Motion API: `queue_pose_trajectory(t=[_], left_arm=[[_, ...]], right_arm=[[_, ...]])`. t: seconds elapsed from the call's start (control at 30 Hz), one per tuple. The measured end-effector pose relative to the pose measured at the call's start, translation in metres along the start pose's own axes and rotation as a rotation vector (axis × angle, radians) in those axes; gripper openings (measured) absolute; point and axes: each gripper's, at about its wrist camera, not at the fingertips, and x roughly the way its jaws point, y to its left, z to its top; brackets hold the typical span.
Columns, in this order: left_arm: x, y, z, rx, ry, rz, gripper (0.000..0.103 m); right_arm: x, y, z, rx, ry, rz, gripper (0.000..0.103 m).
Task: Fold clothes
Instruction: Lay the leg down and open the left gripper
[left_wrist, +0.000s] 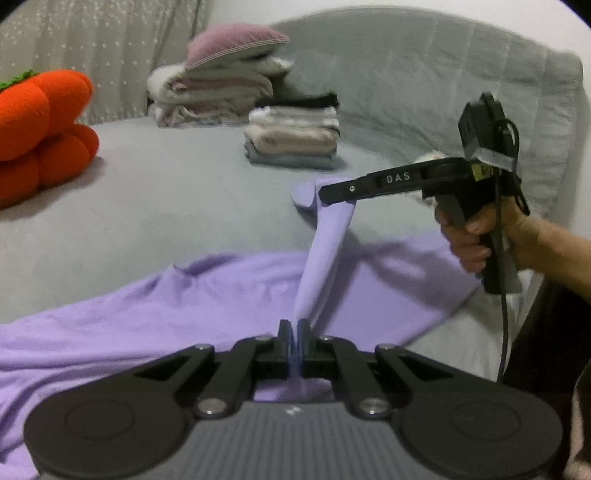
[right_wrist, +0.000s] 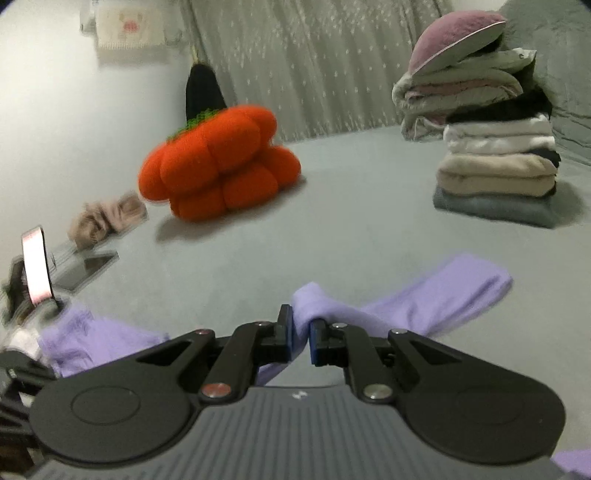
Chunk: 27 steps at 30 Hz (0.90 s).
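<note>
Lilac garment (left_wrist: 207, 291) taut between both clamped grippers

Orange pumpkin plush (right_wrist: 221, 162) on grey bed (right_wrist: 351, 229); phone (right_wrist: 86, 269) near crumpled beige cloth (right_wrist: 107, 218).

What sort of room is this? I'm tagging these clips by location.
Most likely a bedroom. The purple garment lies on a grey bed with a padded headboard, stacks of folded clothes sit on it, and a curtain hangs behind an orange pumpkin cushion.
</note>
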Motion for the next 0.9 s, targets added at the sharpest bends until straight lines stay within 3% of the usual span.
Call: queue_pose_trajectory(t=[0.27,0.33,0.4,0.47,0.53,0.77,0.9], left_arm=[[0.004,0.003,-0.009,-0.001,0.043,0.002,0.006],[0.000,0.005,-0.008,-0.015,0.050,0.006,0.011],[-0.008,0.006,-0.006,-0.031,0.058,0.023,0.024],[-0.017,0.008,-0.004,-0.036,0.050,0.058,0.039],[-0.026,0.012,-0.001,-0.043,0.035,0.100,0.043],[-0.040,0.041,0.013,-0.120,-0.004,0.259,0.044],[-0.047,0.063,0.012,-0.187,-0.014,0.358,0.044]], right_arm=[[0.010,0.002,-0.023,-0.092,0.168,-0.086,0.014],[0.008,0.003,-0.021,-0.112,0.186,-0.101,0.025],[0.003,0.004,-0.017,-0.116,0.187,-0.097,0.041],[-0.002,0.006,-0.013,-0.112,0.180,-0.082,0.045],[-0.008,0.007,-0.009,-0.107,0.172,-0.068,0.045],[-0.026,0.012,0.003,-0.091,0.145,-0.018,0.045],[-0.008,0.021,0.004,-0.061,0.187,0.060,0.045]])
